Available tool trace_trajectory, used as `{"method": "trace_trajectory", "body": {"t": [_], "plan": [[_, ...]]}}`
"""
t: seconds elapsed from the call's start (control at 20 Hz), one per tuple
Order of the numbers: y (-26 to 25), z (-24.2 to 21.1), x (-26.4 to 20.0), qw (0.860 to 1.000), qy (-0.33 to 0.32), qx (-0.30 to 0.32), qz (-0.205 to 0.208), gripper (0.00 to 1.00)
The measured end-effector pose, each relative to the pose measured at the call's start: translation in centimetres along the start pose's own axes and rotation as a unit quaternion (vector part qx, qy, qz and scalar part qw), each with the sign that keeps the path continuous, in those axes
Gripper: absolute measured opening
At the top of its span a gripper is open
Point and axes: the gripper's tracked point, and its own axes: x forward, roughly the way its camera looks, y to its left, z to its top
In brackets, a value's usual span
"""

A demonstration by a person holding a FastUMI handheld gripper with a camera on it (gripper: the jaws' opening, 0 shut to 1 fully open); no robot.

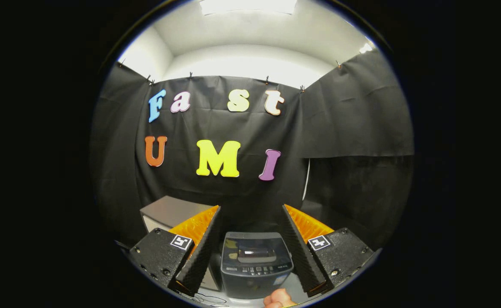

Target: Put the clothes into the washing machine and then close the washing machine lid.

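The tool (250, 211) has two ribbed wedge-shaped fingers (203, 248) on black screw-fastened mounting blocks (158, 256), each block bearing a square black-and-white marker tag (181, 242).

The small dark-grey top-loading washing machine (256, 264) stands on the pale bench (296, 285) in the lower middle of the frame, seen between the spread fingers of the gripper (252, 209), which hold nothing. A grey box-shaped cabinet (169, 213) stands behind and left of it. A fingertip (278, 298) shows just in front of the machine, at bottom centre.
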Motion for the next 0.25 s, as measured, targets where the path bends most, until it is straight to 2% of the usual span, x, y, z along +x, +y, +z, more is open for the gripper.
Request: {"method": "trace_trajectory", "body": {"t": [0.1, 0.25], "plan": [[0.7, 0.4, -1.9, 1.000, -0.020, -0.001, 0.002, 0.81], [1.4, -0.9, -4.1, 1.000, -0.007, -0.011, 0.012, 0.81]]}}
